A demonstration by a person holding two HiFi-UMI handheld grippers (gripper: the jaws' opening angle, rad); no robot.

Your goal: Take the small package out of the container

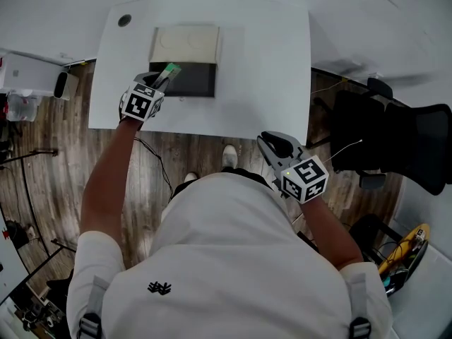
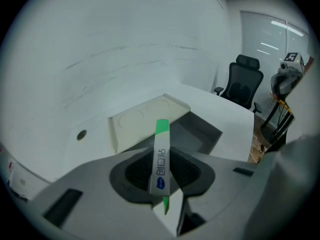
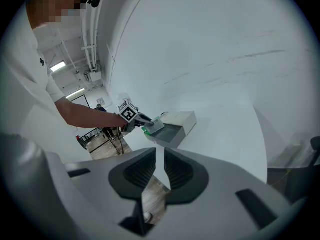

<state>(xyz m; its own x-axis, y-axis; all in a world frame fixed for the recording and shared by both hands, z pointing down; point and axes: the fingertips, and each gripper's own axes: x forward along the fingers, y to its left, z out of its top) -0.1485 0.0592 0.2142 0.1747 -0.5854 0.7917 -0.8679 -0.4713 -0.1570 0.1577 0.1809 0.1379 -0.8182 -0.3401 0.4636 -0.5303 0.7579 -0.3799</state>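
Left gripper (image 1: 162,78), as I operate it from afar: its jaws are clamped on the small package (image 2: 161,156), a narrow white strip with a green tip and a blue mark near the pads. The strip stands tilted, with its green end pointing away from the gripper towards the container (image 1: 199,82). The package sits at the left edge of the container's dark tray, whose pale lid (image 1: 185,44) lies folded back behind it. I cannot tell whether the strip's lower end has cleared the rim. The container rests on the white counter (image 1: 265,69). Right gripper (image 1: 269,142): held off the counter's near edge, well apart from the container. Its jaws are drawn to a narrow gap with nothing between them, and only floor and counter show through.
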